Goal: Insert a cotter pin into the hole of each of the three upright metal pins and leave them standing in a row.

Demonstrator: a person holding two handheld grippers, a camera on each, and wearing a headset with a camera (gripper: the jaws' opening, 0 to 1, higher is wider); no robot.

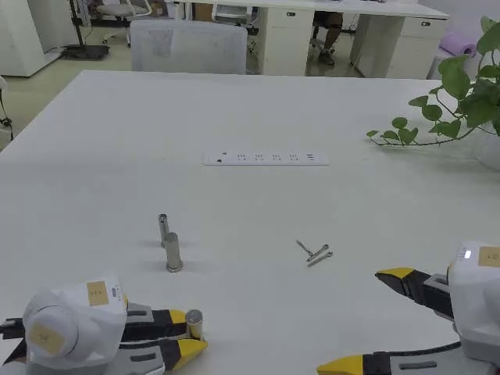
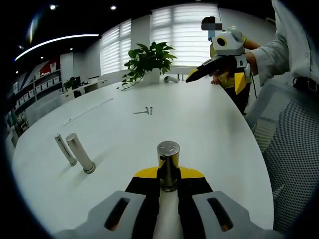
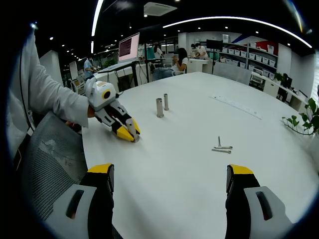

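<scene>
Left gripper [image 1: 194, 332] clamped on one metal pin [image 1: 194, 319]; right gripper [image 1: 355, 320] jaws spread wide, empty. Two more pins [image 1: 173, 252] upright, near side of power strip [image 1: 266, 158], left end; cotter pins [image 1: 316, 252] loose, same side, right end. None inserted yet

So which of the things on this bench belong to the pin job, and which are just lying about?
Job in hand:
metal pin, clamped in the left gripper
two upright pins, standing close together
cotter pins, lying loose
right gripper, open

Lying about:
power strip
potted plant
chair
</scene>
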